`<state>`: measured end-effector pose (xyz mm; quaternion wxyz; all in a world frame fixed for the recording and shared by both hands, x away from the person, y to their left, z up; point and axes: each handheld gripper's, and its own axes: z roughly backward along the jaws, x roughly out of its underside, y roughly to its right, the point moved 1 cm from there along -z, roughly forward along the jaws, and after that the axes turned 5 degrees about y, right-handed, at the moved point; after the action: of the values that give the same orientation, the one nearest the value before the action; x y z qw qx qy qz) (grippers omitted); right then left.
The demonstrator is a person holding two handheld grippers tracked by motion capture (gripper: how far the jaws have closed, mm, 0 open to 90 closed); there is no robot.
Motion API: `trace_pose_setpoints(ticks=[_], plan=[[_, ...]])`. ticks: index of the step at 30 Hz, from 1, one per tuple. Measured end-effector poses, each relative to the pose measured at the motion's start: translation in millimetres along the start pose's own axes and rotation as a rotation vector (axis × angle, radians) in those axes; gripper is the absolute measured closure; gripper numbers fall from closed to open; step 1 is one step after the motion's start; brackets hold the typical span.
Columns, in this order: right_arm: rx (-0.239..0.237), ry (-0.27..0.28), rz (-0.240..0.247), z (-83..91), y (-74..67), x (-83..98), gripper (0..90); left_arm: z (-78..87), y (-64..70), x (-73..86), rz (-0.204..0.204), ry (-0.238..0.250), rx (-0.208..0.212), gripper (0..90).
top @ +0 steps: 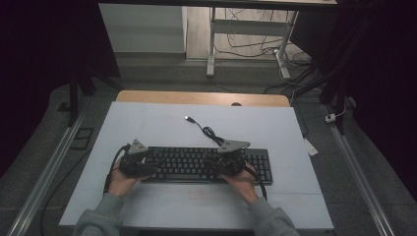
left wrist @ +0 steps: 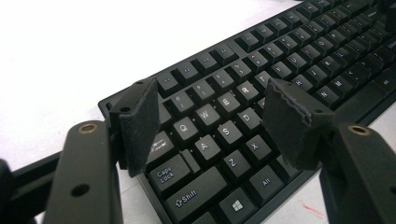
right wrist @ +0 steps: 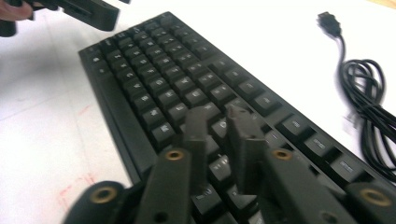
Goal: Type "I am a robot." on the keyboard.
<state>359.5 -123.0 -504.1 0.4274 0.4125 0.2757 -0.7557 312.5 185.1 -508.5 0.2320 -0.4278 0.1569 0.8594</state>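
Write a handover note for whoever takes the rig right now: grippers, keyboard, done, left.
Left gripper: open, jaws wide, poised over the Q-W-A-S keys at the keyboard's left end, holding nothing.
Right gripper: jaws nearly together, nothing between them, low over the keys right of the middle.
Keyboard: flat on the white mat, near the person's edge. Its cable lies coiled behind it, plug loose on the mat.
Done: both grippers brought over the keys.
Left: cannot tell which keys have been pressed; probably pressing with the narrowed right jaws. Cable unplugged.

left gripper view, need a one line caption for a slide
Open left claw hovering over the Q-W-A-S corner of a black keyboard on a white table.
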Motion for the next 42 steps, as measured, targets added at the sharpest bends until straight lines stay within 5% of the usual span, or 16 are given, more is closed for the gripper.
trace_pose_setpoints(ticks=[3,13,30,42], plan=[[-0.015,-0.008,0.017,0.2,-3.2,-5.2,89.5,-0.4,2.2,-0.3,-0.005,0.0,0.007,35.9],[-0.037,-0.028,0.048,-13.6,-18.0,-25.8,89.7,-1.6,4.2,-0.5,-0.011,-0.002,0.014,35.8],[-0.089,-0.136,0.074,-41.7,-19.9,-10.6,89.6,-0.8,5.6,1.6,-0.021,-0.007,0.005,35.3],[-0.094,-0.148,0.074,-45.4,-20.6,-5.6,89.5,-2.9,5.7,1.9,-0.026,-0.014,0.008,34.9]])
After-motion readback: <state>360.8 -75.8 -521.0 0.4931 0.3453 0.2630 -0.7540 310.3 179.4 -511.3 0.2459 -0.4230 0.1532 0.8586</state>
